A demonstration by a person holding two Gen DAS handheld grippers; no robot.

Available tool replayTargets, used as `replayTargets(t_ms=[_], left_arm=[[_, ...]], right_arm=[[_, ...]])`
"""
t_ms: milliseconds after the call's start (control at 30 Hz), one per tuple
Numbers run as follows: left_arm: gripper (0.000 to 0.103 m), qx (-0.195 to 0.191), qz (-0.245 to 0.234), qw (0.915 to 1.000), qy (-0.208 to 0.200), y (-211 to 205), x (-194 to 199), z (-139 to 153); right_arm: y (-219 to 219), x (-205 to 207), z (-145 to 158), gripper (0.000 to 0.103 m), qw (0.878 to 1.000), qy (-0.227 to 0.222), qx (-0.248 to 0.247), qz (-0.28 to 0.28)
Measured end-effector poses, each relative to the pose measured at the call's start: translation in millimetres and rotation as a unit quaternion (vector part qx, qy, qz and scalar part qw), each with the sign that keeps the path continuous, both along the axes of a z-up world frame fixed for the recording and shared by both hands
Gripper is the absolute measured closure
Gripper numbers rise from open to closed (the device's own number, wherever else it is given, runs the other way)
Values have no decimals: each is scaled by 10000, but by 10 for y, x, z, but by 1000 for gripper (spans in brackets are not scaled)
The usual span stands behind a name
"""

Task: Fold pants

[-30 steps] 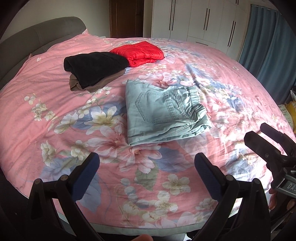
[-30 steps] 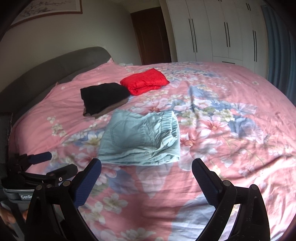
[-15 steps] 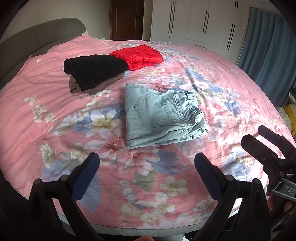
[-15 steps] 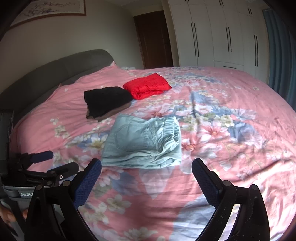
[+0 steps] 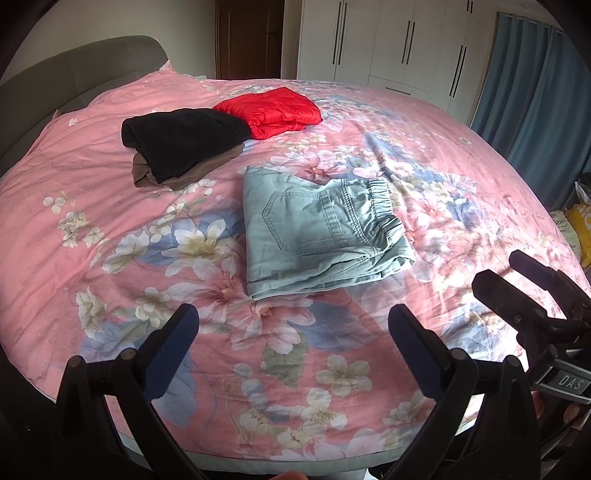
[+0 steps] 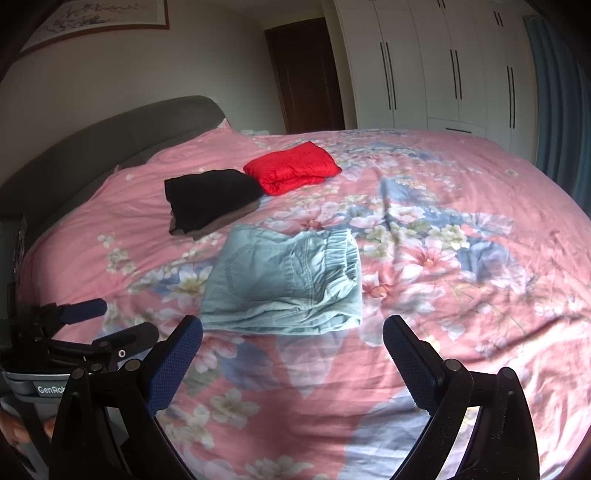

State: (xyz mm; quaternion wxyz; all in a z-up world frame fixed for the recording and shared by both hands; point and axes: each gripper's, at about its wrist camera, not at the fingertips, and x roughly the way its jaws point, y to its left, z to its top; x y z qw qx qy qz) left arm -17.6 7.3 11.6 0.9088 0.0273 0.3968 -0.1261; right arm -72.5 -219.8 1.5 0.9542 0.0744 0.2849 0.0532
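While both claws hang released over the near edge of the bed (image 5: 110,206), the folded pants (image 5: 317,236) lie flat ahead of them, touched by neither. The left claw (image 5: 291,328) sees the right claw (image 5: 517,277) at its right, cut off by the frame. The right claw (image 6: 291,339) sees the left claw (image 6: 107,321) at its left, partly hidden. Beyond the pants sit a black garment (image 5: 184,142) on a brown one, mostly covered, and a red jacket (image 5: 271,110). Only the right wrist view shows a framed picture (image 6: 99,18).
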Motion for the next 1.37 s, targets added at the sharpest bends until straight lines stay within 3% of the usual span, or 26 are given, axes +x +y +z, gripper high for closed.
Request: replayTargets(t_ms=[1367], left_arm=[[0,-63,-116,9999,75,-42,54,-16]], right_arm=[[-15,30,9,5,10000,34,11,2]])
